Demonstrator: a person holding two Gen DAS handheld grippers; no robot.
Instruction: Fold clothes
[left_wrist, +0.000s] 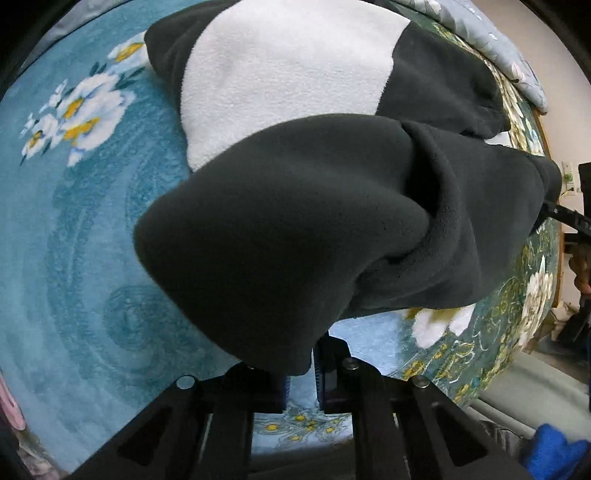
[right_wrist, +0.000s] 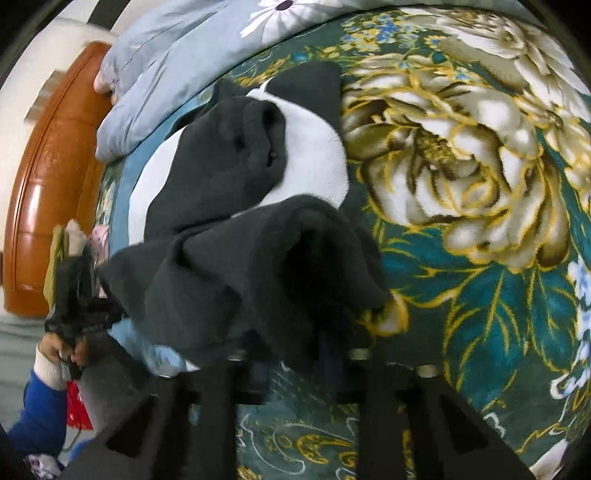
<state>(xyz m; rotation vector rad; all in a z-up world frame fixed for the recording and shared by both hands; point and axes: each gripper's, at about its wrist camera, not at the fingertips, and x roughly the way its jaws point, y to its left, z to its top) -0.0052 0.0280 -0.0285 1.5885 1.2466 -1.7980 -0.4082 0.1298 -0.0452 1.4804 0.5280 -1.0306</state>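
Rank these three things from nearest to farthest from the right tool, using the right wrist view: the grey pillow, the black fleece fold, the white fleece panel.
1. Black fleece fold: draped right over the right tool, centre.
2. White fleece panel: just beyond the fold, mid-picture.
3. Grey pillow: farthest, upper left, at the bed's far end.

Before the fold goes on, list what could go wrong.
1. The left gripper pinches only a small tip of the fleece; it could slip free.
2. Bunched folds hang between it and the right gripper, so creases may get folded in.
3. The fleece may drag across the plush blanket.
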